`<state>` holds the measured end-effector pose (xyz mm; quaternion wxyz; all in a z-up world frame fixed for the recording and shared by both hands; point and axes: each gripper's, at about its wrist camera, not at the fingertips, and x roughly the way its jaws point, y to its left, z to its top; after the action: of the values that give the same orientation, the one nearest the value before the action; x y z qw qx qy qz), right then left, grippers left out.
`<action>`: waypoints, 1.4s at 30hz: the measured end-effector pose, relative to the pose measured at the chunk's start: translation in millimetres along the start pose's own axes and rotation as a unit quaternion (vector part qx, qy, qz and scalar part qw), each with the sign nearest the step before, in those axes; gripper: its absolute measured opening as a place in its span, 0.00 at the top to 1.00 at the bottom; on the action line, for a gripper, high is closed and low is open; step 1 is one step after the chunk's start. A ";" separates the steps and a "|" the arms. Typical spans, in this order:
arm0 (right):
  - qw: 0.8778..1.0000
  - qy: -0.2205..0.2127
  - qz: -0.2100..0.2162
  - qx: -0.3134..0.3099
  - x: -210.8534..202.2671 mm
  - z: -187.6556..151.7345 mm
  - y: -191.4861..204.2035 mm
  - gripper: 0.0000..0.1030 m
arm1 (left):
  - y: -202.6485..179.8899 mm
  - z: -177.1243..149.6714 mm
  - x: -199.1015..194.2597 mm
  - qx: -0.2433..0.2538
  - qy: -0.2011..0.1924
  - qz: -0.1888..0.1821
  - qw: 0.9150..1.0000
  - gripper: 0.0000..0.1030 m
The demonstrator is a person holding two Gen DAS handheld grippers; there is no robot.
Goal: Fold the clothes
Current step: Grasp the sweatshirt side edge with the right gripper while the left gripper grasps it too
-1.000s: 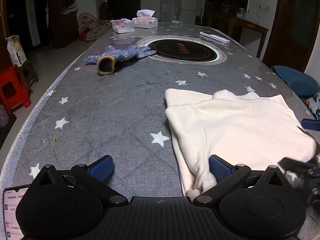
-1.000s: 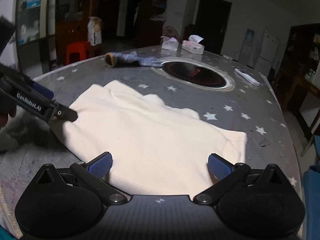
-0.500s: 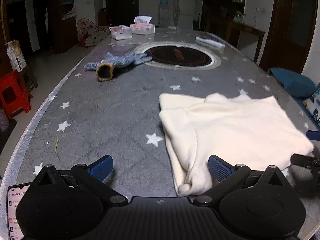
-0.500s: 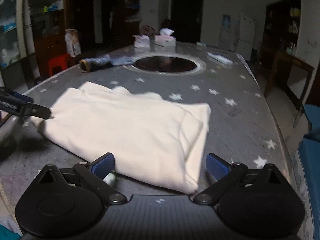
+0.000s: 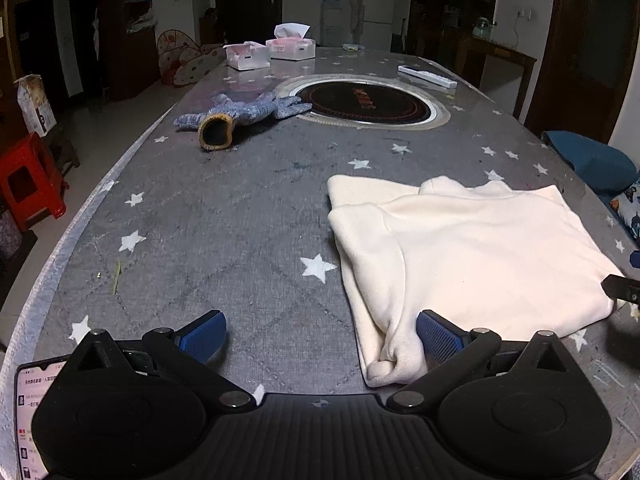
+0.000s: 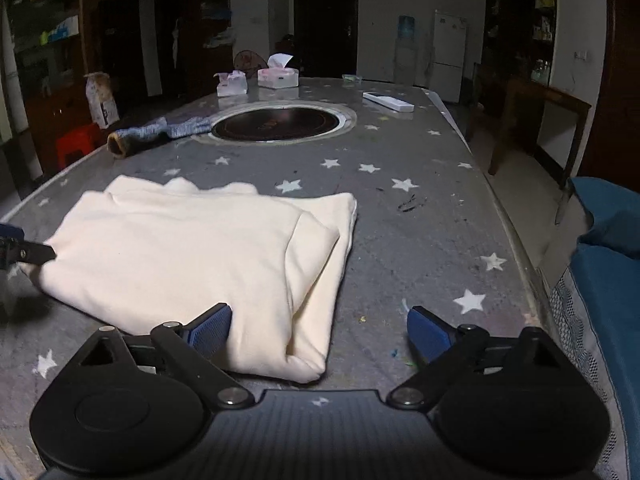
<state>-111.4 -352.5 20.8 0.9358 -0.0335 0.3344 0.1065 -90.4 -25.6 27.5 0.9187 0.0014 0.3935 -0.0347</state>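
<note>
A cream garment (image 5: pixel 472 248) lies folded flat on the grey star-patterned table (image 5: pixel 224 216); it also shows in the right wrist view (image 6: pixel 192 256). My left gripper (image 5: pixel 320 332) is open at the garment's near left corner, its right finger against the bunched edge. My right gripper (image 6: pixel 320 328) is open at the garment's near right corner, with the folded corner between its jaws. The tip of the right gripper shows at the right edge of the left wrist view (image 5: pixel 622 288).
A blue knitted glove (image 5: pixel 240 114) lies at the far left beside a round inset hob (image 5: pixel 366 102). Two tissue boxes (image 5: pixel 272 50) and a white remote (image 5: pixel 426 76) stand at the far end. A red stool (image 5: pixel 30 178) and a blue cushion (image 6: pixel 608 216) flank the table.
Both grippers have pulled back toward the table's near edge and swung apart. The right wrist view has turned right, so the garment's right corner now lies between its jaws.
</note>
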 end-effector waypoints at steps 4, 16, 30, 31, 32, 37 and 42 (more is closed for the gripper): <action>1.000 0.000 -0.010 0.003 2.0 3.2 -3.4 0.10 | -0.2 0.7 -0.2 0.003 -0.001 0.006 1.000 0.00; 0.991 -0.010 0.056 -0.119 -5.3 22.7 52.1 0.19 | 19.7 8.1 -6.8 -0.044 -0.004 -0.004 0.999 0.00; 0.935 -0.015 0.175 -0.308 -6.7 25.3 171.5 0.40 | 51.2 21.7 -7.8 -0.140 0.016 -0.033 0.989 0.00; 0.931 -0.016 0.178 -0.319 -6.0 23.7 177.6 0.41 | 52.2 20.6 -6.9 -0.144 0.018 -0.037 0.989 0.00; 0.926 -0.017 0.182 -0.330 -5.2 22.0 183.7 0.43 | 52.9 19.5 -6.3 -0.148 0.019 -0.041 0.988 0.00; 0.913 -0.012 0.198 -0.358 4.4 18.7 206.8 0.52 | 56.1 16.1 -3.1 -0.177 0.026 -0.058 0.982 0.00; 0.907 -0.007 0.194 -0.373 17.6 16.7 219.9 0.62 | 61.2 15.3 5.0 -0.225 0.045 -0.093 0.969 0.00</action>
<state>-136.6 -132.7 24.4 0.8184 -0.3140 0.2632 0.4029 -71.9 34.7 32.9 0.8695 -0.2402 0.4304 -0.0309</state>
